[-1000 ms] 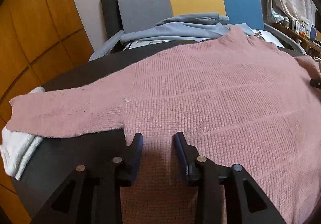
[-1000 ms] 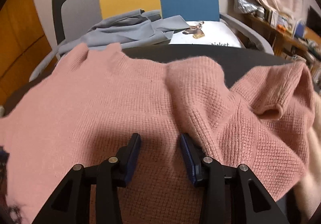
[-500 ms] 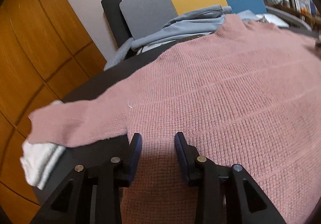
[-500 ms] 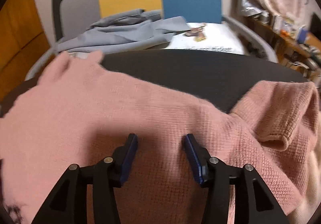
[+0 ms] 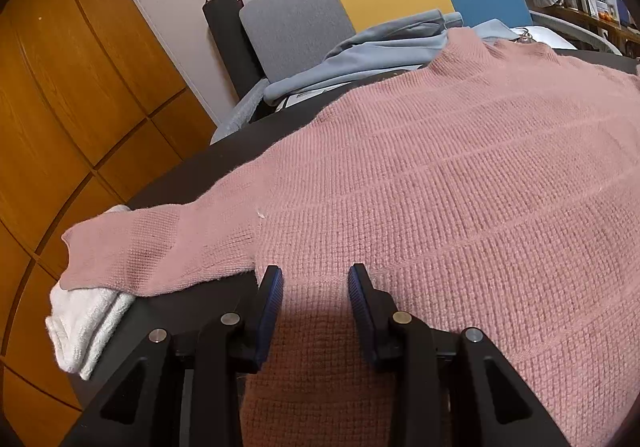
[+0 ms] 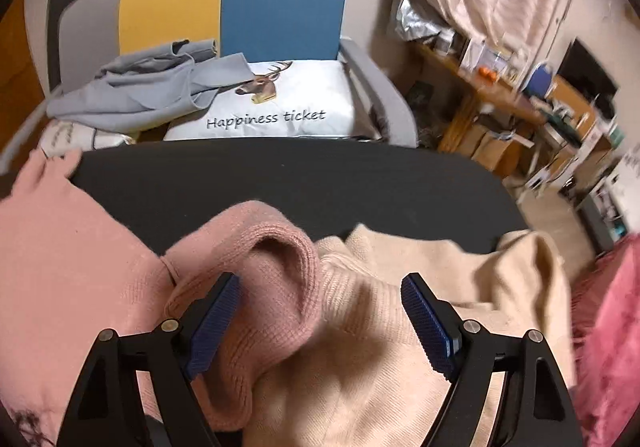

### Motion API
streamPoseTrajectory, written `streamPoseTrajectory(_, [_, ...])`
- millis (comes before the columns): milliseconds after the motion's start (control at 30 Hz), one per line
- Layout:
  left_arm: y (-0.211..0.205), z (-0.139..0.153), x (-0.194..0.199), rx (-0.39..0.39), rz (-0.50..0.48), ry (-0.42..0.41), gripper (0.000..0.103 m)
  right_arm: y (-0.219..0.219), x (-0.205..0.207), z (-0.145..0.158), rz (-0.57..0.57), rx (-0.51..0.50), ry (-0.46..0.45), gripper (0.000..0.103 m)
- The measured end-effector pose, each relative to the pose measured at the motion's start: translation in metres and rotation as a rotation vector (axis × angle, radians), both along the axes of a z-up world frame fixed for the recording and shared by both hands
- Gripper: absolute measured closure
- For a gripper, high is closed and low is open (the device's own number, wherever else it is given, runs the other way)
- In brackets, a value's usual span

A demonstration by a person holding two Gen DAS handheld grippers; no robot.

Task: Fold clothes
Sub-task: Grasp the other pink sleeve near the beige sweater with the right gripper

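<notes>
The pink sweater (image 5: 460, 187) lies spread flat on the black table (image 6: 304, 183), ready for folding; the left gripper (image 5: 315, 281) hovers half open over its hem, holding nothing; the right gripper (image 6: 320, 311), jaws just widened, straddles the bunched sleeve (image 6: 276, 267) ungripped, likely to straighten it.

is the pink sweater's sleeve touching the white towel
Touching: left wrist view shows the pink sweater's sleeve draped directly over the folded white towel at the table edge.
</notes>
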State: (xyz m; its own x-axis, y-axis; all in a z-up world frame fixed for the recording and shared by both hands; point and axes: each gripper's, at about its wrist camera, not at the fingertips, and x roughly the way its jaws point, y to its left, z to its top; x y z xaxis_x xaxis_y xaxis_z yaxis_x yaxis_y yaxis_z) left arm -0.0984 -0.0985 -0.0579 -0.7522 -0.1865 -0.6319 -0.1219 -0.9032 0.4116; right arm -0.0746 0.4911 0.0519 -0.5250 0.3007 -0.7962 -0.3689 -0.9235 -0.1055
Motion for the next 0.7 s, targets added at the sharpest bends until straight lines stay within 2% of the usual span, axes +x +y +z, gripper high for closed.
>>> streamPoseTrajectory(33, [0.0,0.0,0.0,0.002,0.0,0.0,0.068,0.0,-0.003,-0.004,0.01,-0.012,-0.008,0.019])
streamPoseTrajectory(133, [0.0,0.0,-0.001,0.007,0.0,0.0,0.068,-0.002,-0.022,-0.022,0.014,0.052,-0.068,0.02])
streamPoseTrajectory(200, [-0.001,0.0,-0.001,0.011,0.0,0.0,0.068,-0.001,-0.033,-0.032,0.015,0.052,-0.081,0.045])
streamPoseTrajectory(233, [-0.001,0.0,-0.001,0.013,0.0,-0.001,0.068,0.0,-0.035,-0.036,0.004,0.034,-0.086,0.073])
streamPoseTrajectory(267, [-0.001,0.0,-0.001,0.014,0.0,-0.001,0.068,0.002,-0.031,-0.034,-0.025,0.018,-0.07,0.081])
streamPoseTrajectory(300, [-0.001,0.0,-0.002,0.016,0.0,-0.002,0.068,0.003,-0.026,-0.032,-0.053,0.002,-0.052,0.083])
streamPoseTrajectory(333, [-0.001,0.0,-0.002,0.017,0.0,-0.002,0.068,0.005,-0.019,-0.022,-0.066,-0.022,0.0,0.09])
streamPoseTrajectory(367, [-0.001,0.0,-0.002,0.019,0.0,-0.003,0.068,0.007,-0.012,-0.011,-0.079,-0.044,0.05,0.092])
streamPoseTrajectory(533, [-0.002,0.001,-0.002,0.029,0.0,-0.006,0.068,0.015,0.048,0.059,-0.171,-0.017,0.249,0.1])
streamPoseTrajectory(567, [-0.002,0.001,-0.002,0.028,0.0,-0.006,0.068,0.014,0.057,0.07,-0.165,0.004,0.254,0.1])
streamPoseTrajectory(633, [-0.001,0.001,-0.002,0.027,0.0,-0.006,0.068,0.01,0.057,0.075,-0.084,0.029,0.187,0.099])
streamPoseTrajectory(700, [-0.001,0.001,-0.002,0.025,0.0,-0.005,0.068,-0.007,0.046,0.058,0.024,0.09,0.079,0.085])
